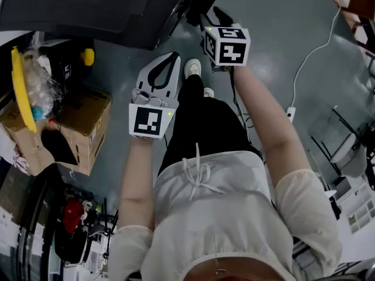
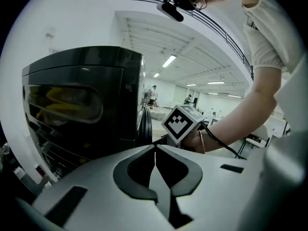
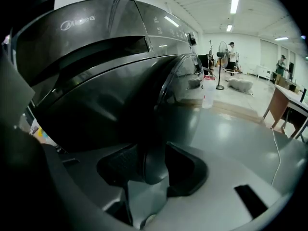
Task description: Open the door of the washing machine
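Observation:
The dark washing machine (image 1: 117, 10) fills the top of the head view, and its grey front (image 3: 96, 81) spreads across the right gripper view. Its round door (image 3: 178, 105) bulges towards the camera. The door's rim runs down between the jaws of my right gripper (image 3: 153, 170), which are shut on it, both pads against the rim. In the head view the right gripper (image 1: 208, 19) reaches under the machine's edge. My left gripper (image 1: 169, 58) hangs lower, apart from the machine, jaws shut and empty (image 2: 155, 150). From there I see the machine's side (image 2: 82, 105) and the right gripper's cube (image 2: 183, 121).
Cardboard boxes (image 1: 82, 127) and a yellow-rimmed bin (image 1: 17, 86) stand on the floor at the left. A white cable (image 1: 310, 51) runs to a power strip (image 1: 290, 113) at the right. My feet (image 1: 193, 68) are just before the machine. A fan (image 3: 222, 57) stands far back.

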The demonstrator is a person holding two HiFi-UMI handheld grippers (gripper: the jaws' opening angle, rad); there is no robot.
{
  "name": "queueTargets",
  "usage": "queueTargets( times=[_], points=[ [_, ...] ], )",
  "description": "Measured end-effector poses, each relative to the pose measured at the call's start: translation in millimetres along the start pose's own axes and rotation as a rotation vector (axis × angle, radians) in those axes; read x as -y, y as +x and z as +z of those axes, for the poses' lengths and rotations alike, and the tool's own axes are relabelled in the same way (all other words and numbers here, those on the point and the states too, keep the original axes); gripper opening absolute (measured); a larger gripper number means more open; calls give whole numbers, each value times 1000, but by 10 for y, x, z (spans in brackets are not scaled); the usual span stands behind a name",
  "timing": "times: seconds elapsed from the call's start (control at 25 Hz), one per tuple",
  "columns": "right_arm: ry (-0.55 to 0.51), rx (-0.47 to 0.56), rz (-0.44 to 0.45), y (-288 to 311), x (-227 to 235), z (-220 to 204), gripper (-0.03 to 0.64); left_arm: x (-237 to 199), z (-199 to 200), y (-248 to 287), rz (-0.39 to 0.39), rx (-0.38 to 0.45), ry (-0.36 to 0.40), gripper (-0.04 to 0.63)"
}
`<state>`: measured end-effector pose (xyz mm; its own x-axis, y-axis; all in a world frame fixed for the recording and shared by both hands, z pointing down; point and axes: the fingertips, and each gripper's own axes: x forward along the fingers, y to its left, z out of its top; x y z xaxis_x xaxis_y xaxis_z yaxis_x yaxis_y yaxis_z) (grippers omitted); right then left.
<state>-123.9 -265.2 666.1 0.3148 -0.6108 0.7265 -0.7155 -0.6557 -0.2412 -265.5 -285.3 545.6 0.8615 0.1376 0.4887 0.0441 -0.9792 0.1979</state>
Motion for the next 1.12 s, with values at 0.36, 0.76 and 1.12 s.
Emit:
queueTargets(
  times=[0.36,0.76,1.12],
  points=[
    [14,-43,4,6,-14,-23,138,11,-50,81,-34,-29,29,23],
    [58,-67,-24,-180,244,-144,112,202,30,183,-96,-34,47,23],
    [104,-90,-87,-548,919,-329,83,571,143,558,-193,-47,81,23]
  ],
)
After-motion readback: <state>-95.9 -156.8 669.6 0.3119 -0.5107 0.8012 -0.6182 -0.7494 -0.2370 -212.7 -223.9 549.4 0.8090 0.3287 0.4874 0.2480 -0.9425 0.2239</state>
